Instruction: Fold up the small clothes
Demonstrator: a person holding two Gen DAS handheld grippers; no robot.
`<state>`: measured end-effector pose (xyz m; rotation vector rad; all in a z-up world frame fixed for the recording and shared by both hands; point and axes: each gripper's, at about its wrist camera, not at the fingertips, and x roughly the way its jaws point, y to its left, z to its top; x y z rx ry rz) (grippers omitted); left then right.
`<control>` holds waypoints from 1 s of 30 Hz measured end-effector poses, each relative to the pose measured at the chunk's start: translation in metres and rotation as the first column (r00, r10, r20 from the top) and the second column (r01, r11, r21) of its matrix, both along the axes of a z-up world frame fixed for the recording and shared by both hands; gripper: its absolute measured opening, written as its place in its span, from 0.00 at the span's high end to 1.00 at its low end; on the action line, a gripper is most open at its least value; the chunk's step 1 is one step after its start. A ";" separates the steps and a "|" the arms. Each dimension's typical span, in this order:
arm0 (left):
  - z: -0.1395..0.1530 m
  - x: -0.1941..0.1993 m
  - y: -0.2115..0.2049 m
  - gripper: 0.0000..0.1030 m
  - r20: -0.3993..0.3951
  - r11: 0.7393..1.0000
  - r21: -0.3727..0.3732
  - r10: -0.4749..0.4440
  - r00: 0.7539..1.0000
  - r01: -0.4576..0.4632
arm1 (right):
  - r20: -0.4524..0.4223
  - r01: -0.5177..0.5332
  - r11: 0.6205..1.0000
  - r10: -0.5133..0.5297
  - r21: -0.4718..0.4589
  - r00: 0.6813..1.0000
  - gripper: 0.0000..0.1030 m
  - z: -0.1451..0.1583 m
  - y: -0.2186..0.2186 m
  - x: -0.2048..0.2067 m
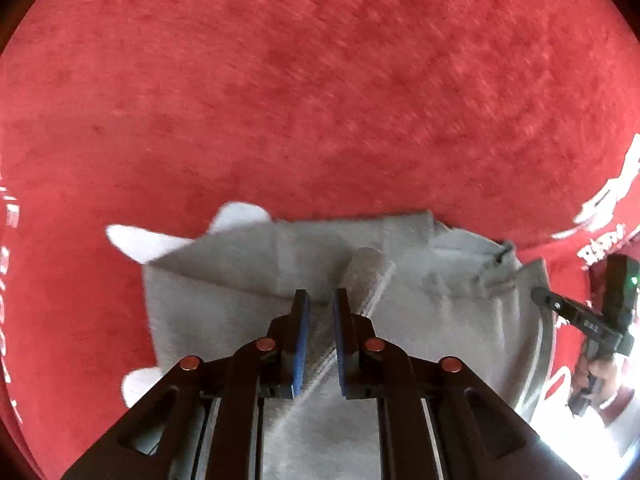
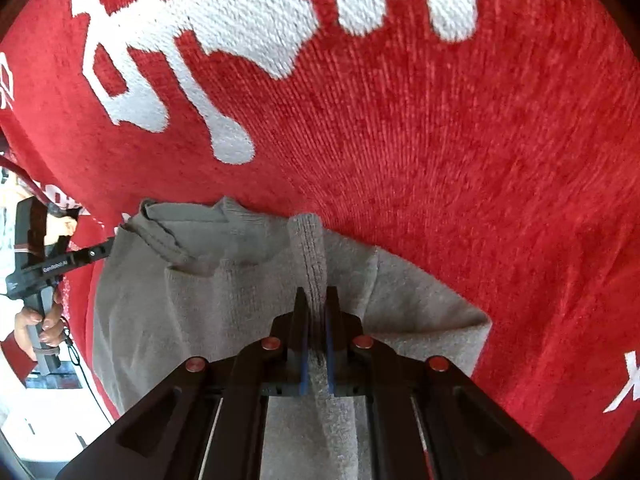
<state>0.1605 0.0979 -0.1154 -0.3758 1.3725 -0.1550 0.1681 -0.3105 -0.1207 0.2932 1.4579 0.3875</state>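
We had the right gripper (image 2: pixel 316 312) pinching a ribbed fold of the grey sweater (image 2: pixel 224 300) running straight ahead on the red rug (image 2: pixel 460 160); our left gripper (image 1: pixel 320 312) hovered spread, empty, above it.

The grey garment (image 2: pixel 224 304) is showing as matt knitted cloth, softly fuzzy, with a ribbed band running at centre frame. The red carpet (image 2: pixel 460 160) beneath is presenting a rough, corded pile with white woven patterning upper left. The right gripper (image 2: pixel 316 300) is appearing as matt black plastic, its pads (image 2: pixel 304 364) blue, with coppery, faintly glossy pivot caps.
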 end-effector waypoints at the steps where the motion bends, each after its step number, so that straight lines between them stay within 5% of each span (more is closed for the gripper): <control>1: 0.001 -0.001 -0.002 0.87 -0.002 1.000 -0.013 -0.005 1.000 0.005 | -0.002 0.002 1.000 -0.002 0.004 1.000 0.90 0.001 0.002 0.001; 4: 0.008 -0.004 -0.017 0.87 0.009 0.999 -0.036 -0.026 1.000 0.026 | 0.001 -0.007 1.000 0.007 0.011 1.000 0.90 0.003 0.003 -0.001; 5: 0.011 -0.006 -0.021 0.77 0.016 0.999 -0.017 -0.045 0.999 0.045 | 0.001 -0.013 1.000 0.013 0.011 1.000 0.90 0.004 0.004 -0.001; 6: 0.013 -0.004 -0.026 0.62 0.017 0.998 0.005 -0.056 0.998 0.056 | 0.000 -0.015 1.000 0.015 0.011 1.000 0.90 0.004 0.003 -0.001; 7: 0.012 -0.001 -0.032 0.27 0.018 0.997 0.032 -0.066 0.998 0.066 | -0.002 -0.013 1.000 0.013 0.013 1.000 0.90 0.003 0.004 -0.001; 8: 0.012 0.002 -0.033 0.18 0.039 0.994 0.079 -0.083 0.996 0.079 | -0.005 -0.008 1.000 0.009 0.015 1.000 0.90 0.001 0.005 -0.001; 17: -0.009 0.016 -0.061 0.18 0.042 0.977 0.142 -0.169 0.985 0.162 | -0.025 -0.005 1.000 0.006 0.019 1.000 0.90 -0.004 0.006 -0.005; 21: -0.021 0.023 -0.083 0.42 0.021 0.966 0.158 -0.208 0.978 0.203 | -0.026 -0.007 1.000 0.007 0.022 1.000 0.90 -0.006 0.011 -0.004; 23: -0.029 0.025 -0.089 0.80 -0.007 0.964 0.153 -0.218 0.976 0.217 | -0.032 0.002 1.000 -0.001 0.022 1.000 0.90 -0.008 0.011 -0.004; 24: -0.036 0.026 -0.094 0.92 -0.031 0.961 0.159 -0.223 0.974 0.226 | -0.037 0.008 1.000 -0.007 0.021 0.999 0.90 -0.009 0.012 -0.003; 30: -0.015 0.022 -0.081 0.93 0.077 0.982 0.142 -0.138 0.987 0.126 | 0.026 -0.001 1.000 0.000 0.026 1.000 0.93 0.010 0.017 -0.004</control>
